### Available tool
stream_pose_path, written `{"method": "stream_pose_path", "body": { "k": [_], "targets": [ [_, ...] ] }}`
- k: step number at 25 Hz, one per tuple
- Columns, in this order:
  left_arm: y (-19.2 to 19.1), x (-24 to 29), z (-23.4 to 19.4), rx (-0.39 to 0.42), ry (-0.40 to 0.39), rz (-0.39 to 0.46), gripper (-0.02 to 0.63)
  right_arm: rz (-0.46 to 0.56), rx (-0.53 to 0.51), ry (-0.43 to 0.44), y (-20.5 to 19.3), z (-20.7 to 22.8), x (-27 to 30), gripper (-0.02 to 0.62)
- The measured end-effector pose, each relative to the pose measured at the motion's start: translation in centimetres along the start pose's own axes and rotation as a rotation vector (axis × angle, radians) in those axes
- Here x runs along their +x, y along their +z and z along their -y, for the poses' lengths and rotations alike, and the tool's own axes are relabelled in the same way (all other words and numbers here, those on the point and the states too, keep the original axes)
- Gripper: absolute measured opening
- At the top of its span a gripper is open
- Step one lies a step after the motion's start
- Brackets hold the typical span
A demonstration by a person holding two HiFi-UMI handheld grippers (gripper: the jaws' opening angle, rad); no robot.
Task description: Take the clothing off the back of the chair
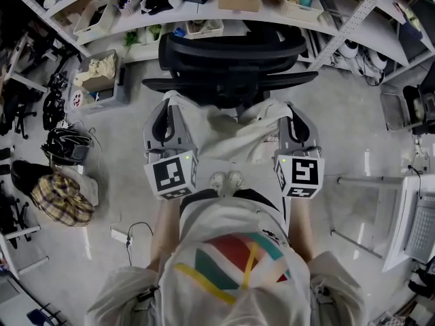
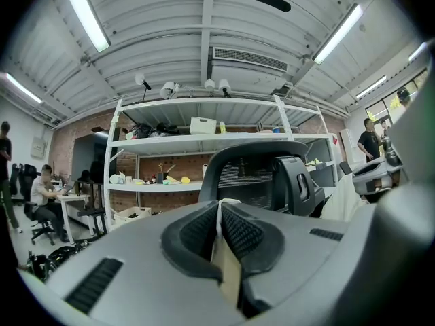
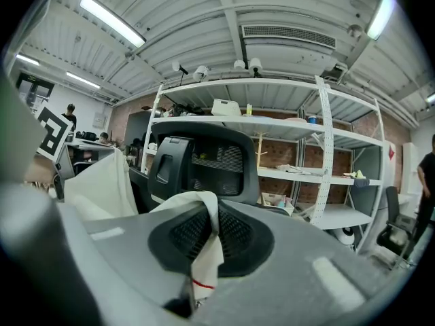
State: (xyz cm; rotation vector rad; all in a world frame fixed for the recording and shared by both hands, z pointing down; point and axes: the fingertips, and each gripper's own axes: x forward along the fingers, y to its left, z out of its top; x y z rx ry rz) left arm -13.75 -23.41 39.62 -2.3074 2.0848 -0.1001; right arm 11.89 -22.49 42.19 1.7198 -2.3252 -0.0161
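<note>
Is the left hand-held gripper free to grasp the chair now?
Probably not: the left hand-held gripper is shut on the garment, so its jaws are full; the chair stands ahead.

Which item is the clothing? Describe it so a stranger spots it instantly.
Find the black office chair. Before it, the cream garment stretches between the left gripper and right gripper. It is plain and pale, unlike the plaid bundle on the floor.

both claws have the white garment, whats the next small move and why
Probably draw both back from the black office chair, grip kept: left claw and right claw each pinch the white garment, which hangs between them, seemingly clear of it.
</note>
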Motion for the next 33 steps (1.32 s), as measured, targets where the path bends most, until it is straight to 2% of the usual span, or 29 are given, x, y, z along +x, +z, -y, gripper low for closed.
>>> {"method": "stream_pose_path", "body": {
  "k": [33],
  "targets": [
    [0.55,-0.30,-0.29,0.011,0.020,0.004,0.014,-0.006,-0.018,-0.014,0.16,0.50,0.25,0.009]
  ]
}}
